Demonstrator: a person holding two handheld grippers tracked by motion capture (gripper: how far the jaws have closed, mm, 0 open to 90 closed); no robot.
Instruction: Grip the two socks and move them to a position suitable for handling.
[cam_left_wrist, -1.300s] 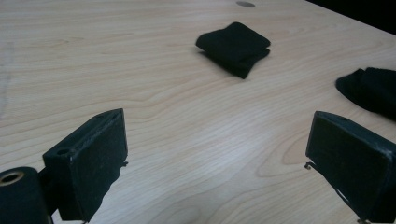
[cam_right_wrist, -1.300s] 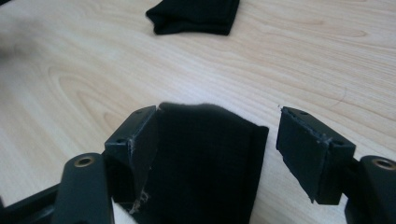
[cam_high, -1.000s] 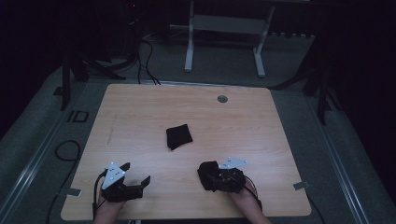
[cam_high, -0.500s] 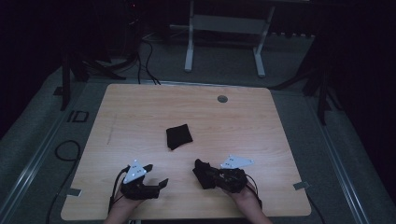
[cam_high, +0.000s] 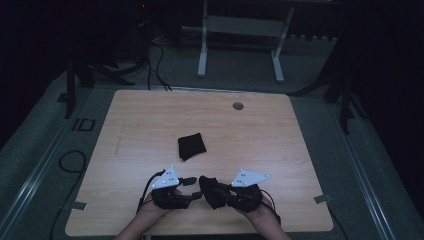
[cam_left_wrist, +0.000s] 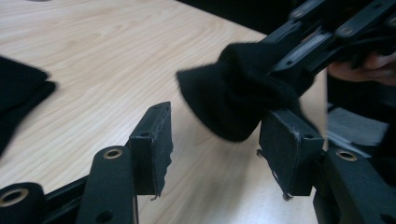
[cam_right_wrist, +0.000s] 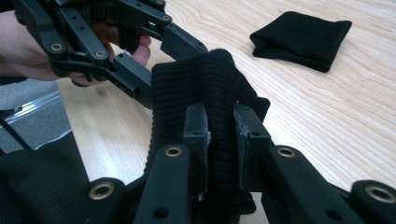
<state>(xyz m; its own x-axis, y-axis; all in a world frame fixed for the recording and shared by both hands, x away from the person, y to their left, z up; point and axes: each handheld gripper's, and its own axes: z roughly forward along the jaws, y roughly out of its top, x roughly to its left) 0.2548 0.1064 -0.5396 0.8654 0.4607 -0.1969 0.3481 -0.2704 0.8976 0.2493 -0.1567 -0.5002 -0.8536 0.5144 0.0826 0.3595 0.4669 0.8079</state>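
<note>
Near the bench's (cam_high: 280, 150) front edge the right gripper (cam_right_wrist: 219, 121) has its fingers pinching a bunched black cloth (cam_right_wrist: 196, 88), held above the wood; the left gripper (cam_left_wrist: 215, 140) faces it, fingers spread either side of the cloth's free end; a second folded black cloth (cam_high: 191, 146) lies mid-bench, well apart.

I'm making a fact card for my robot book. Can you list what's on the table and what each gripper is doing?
table: light wood
held cloth: black knit, pinched in right gripper
left gripper: open, jaws either side of held cloth's free end
folded cloth: black, lying mid-table, untouched
grey disc: near far edge
</note>
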